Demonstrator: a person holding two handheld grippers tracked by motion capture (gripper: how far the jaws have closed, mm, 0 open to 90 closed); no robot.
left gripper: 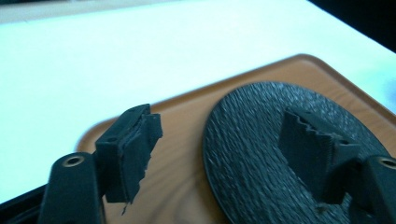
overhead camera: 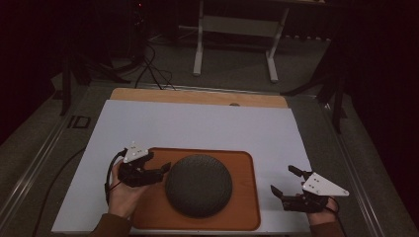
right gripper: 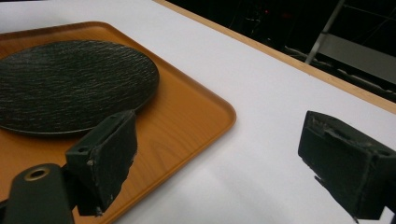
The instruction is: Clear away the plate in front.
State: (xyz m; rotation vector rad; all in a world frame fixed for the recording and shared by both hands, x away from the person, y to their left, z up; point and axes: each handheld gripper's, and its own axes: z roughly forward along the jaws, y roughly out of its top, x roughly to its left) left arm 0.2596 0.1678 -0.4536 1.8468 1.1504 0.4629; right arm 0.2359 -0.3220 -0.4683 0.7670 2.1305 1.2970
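Observation:
A dark round plate (overhead camera: 198, 185) with a rough textured surface lies on an orange wooden tray (overhead camera: 244, 163) near the table's front edge. My left gripper (overhead camera: 159, 162) hovers over the tray's left part, just beside the plate's left rim, held by a hand. In the left gripper view the left gripper (left gripper: 219, 123) stands open with the plate (left gripper: 252, 140) and tray (left gripper: 182, 154) below and nothing gripped. My right gripper (overhead camera: 281, 178) is open over the white table to the right of the tray. In the right gripper view the right gripper (right gripper: 219, 126) is empty, with the plate (right gripper: 70, 84) and tray (right gripper: 187, 107) off to the left.
The white tabletop (overhead camera: 197, 123) stretches behind the tray to a wooden far edge (overhead camera: 197, 96). Beyond it on the floor stand a white-legged frame (overhead camera: 234, 44) and loose black cables (overhead camera: 153, 69). The room around is dark.

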